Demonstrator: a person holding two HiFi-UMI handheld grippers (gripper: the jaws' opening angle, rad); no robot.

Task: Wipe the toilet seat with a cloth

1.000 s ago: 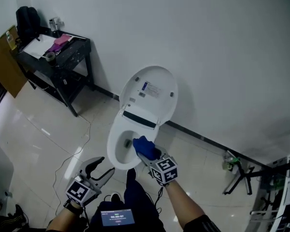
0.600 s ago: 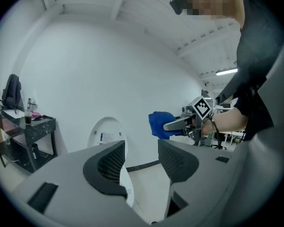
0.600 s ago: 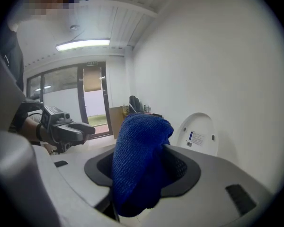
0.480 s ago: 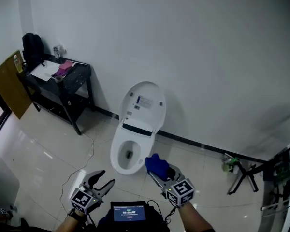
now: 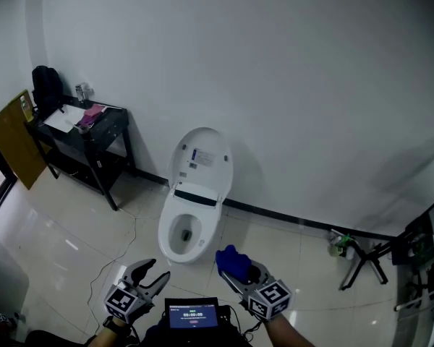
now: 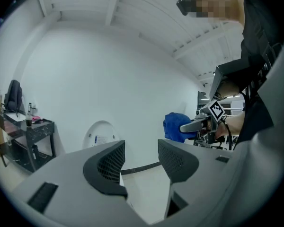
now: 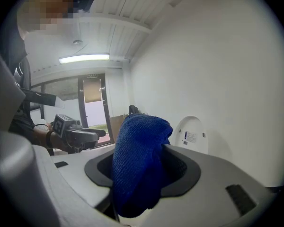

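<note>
Two tools: right tool [image 7: 143,171] grips blue cloth [image 7: 137,145]; left tool [image 6: 140,159] wide. Toilet bowl [image 5: 166,231]: head view only.

L gripper [image 5: 153,269] held low at lower left of head view, jaws pointed fwd and slightly up. Jaws spread apart; nothing seen betw. them in left gripper view. L marker cube [image 5: 121,301] turned up toward head camera, L wrist [image 5: 108,328] just behind it at frame edge.

R gripper [image 5: 237,270] held a little further fwd, approx. same height, apart from L gripper. Jaws closed on blue cloth [image 7: 137,169], bunched betw. pads and bulging above them. R marker cube [image 5: 269,298] faced up; R forearm [image 5: 283,332] seen behind it.
</note>
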